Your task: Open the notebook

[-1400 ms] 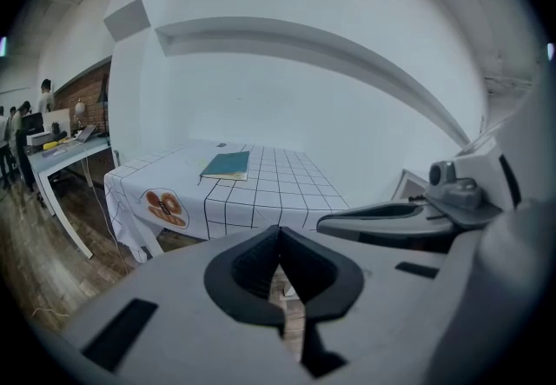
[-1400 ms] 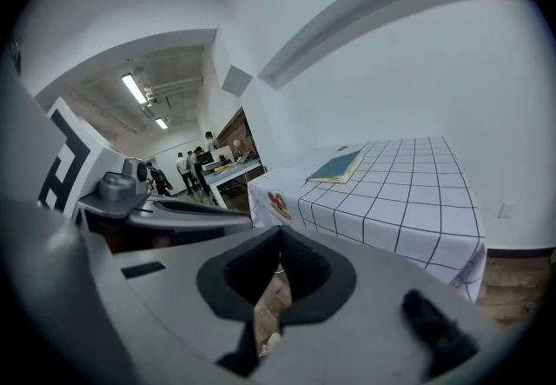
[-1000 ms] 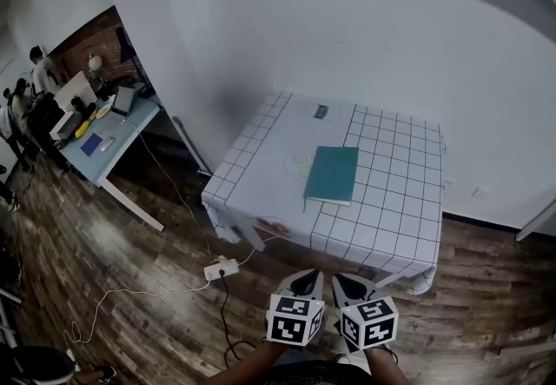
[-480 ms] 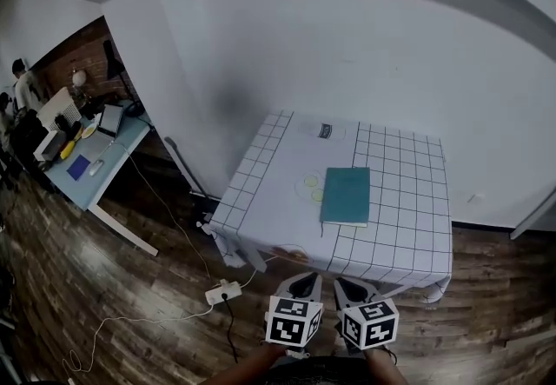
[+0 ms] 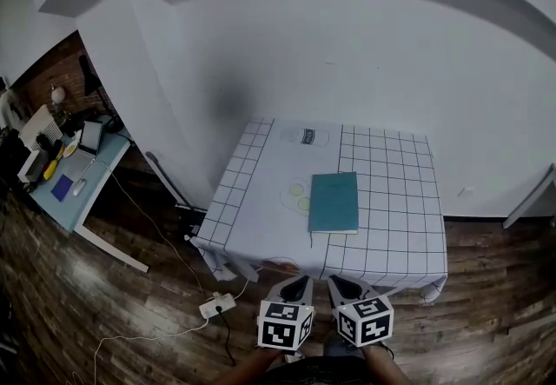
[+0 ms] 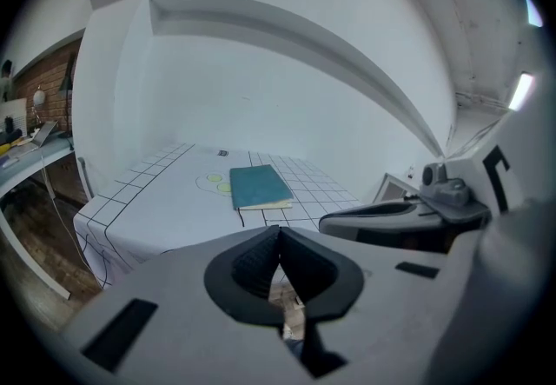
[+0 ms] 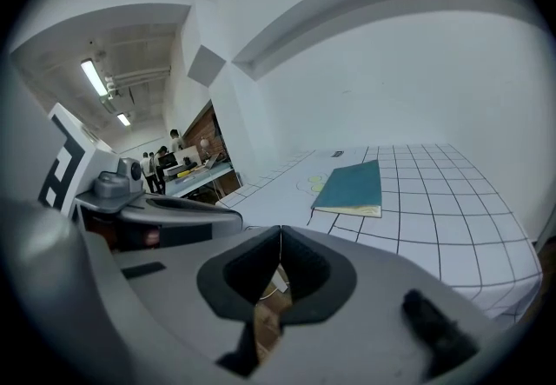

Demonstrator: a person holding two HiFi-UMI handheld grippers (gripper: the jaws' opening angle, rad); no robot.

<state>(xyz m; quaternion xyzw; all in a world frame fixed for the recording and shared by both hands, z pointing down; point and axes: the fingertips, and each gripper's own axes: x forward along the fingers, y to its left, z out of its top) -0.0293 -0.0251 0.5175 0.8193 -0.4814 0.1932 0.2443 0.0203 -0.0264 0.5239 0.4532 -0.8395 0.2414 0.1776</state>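
Note:
A closed teal notebook (image 5: pixel 334 202) lies flat near the middle of a small table (image 5: pixel 391 244) covered with a white black-grid cloth. The same notebook (image 6: pixel 258 187) shows ahead in the left gripper view, and the notebook (image 7: pixel 352 187) shows ahead in the right gripper view. My left gripper (image 5: pixel 301 282) and right gripper (image 5: pixel 335 282) hover side by side over the floor, short of the table's near edge. Both are shut with nothing between the jaws. Neither touches the notebook or the cloth.
A white wall stands behind the table. A white power strip (image 5: pixel 215 306) with cables lies on the wooden floor at the left. Farther left stands a light-blue desk (image 5: pixel 65 179) with several items. A small label (image 5: pixel 307 136) sits at the table's far edge.
The view has shifted toward the table, which now sits more centred and squarer ahead. Both grippers have travelled with it and stay shut side by side.

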